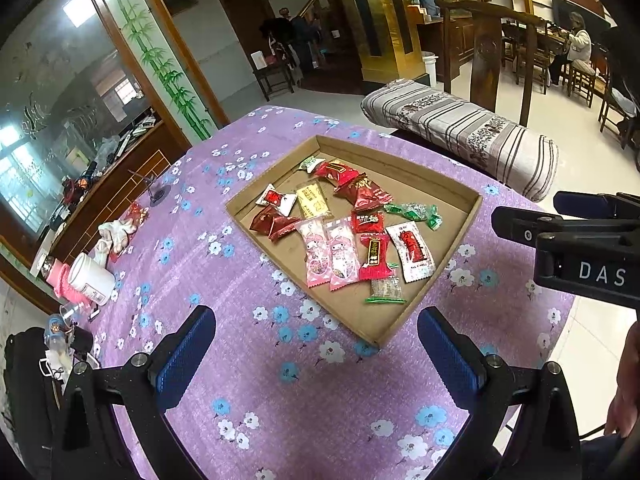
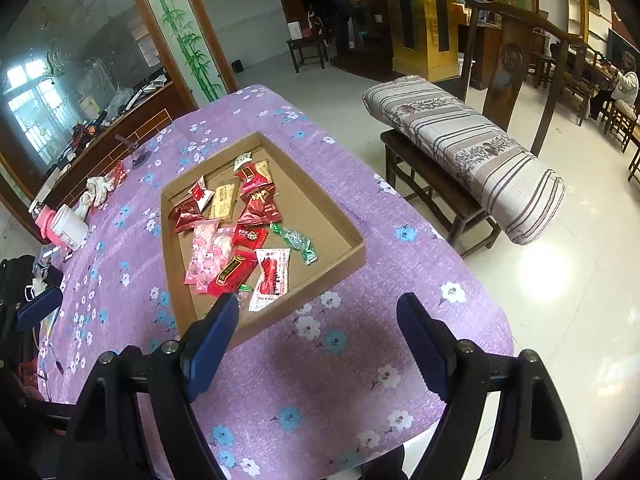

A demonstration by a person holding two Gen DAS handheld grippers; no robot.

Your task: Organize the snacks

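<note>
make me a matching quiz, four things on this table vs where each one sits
Things:
1. green twist-wrapped candy
2. pink cartoon packets
3. white bottle
4. striped rolled bedding

Places:
A. lying on its side on the tablecloth, outside the tray
B. on the wooden bench beside the table
C. in the cardboard tray, toward its bench side
D. side by side in the middle of the tray

Pairs: 1-C, 2-D, 3-A, 4-B

We look forward and down from both wrists, held above the near edge of the surface (image 1: 256,408). Both views share the tray (image 1: 460,232) (image 2: 348,256): at 12 o'clock from the left wrist, at 11 o'clock from the right, fairly near.
</note>
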